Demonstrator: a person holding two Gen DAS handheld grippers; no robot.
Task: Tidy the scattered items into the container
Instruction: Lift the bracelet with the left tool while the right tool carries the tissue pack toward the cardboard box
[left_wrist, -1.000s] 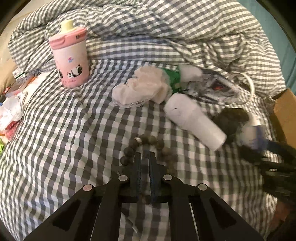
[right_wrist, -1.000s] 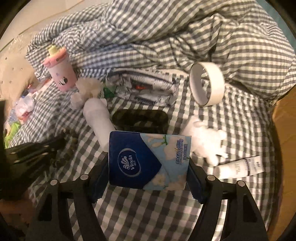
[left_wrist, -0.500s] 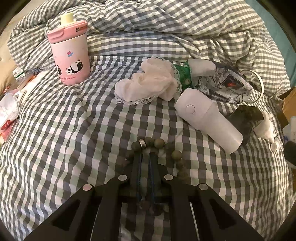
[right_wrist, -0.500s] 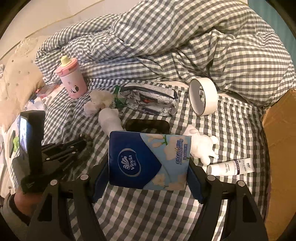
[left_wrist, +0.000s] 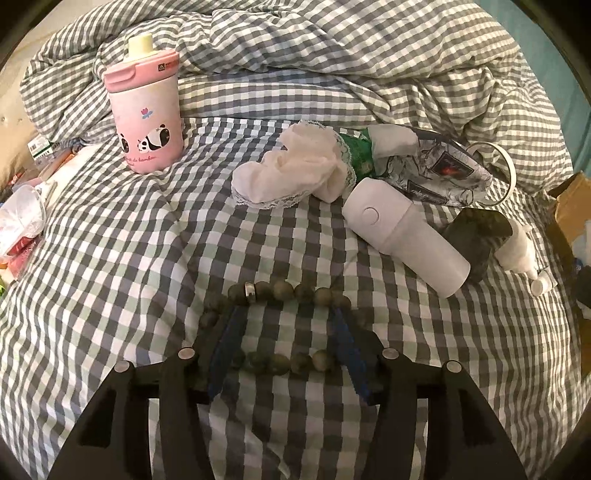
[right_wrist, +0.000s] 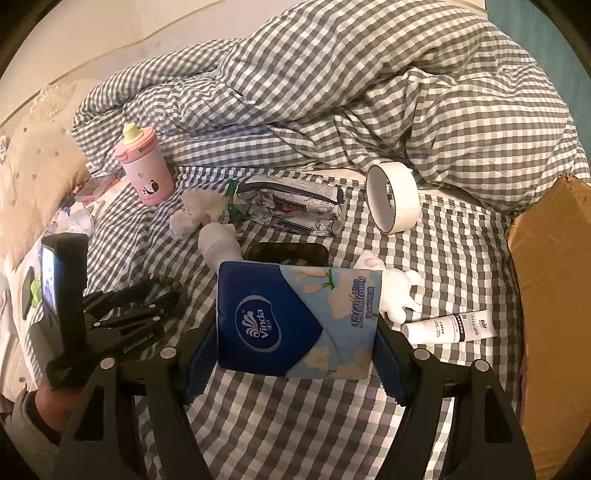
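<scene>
Nearest in the left wrist view, the left gripper (left_wrist: 288, 314) is seen with its jaws just opened to a middling gap, a bead bracelet (left_wrist: 275, 317) lying loose on the checked bed (left_wrist: 110, 258) between and under the blue pads (left_wrist: 229, 343); part of the loop is hidden by the pads. Beyond it, a white bottle (left_wrist: 402, 240) lies on its side, partly covering a dark object (left_wrist: 476, 240) that is hard to identify. A lace-edged white cloth (left_wrist: 291, 177) and a pink panda cup (left_wrist: 146, 118) stand farther back.

In the right wrist view, a blue tissue pack (right_wrist: 295, 321) is clamped between the jaws of the right gripper (right_wrist: 297, 343), held above the bed. A white tube (right_wrist: 450, 326), a white plush toy (right_wrist: 395, 291) and a tape roll (right_wrist: 393, 197) are seen behind. The cardboard box (right_wrist: 546, 295) is cut off at the right edge, its inside hidden.
</scene>
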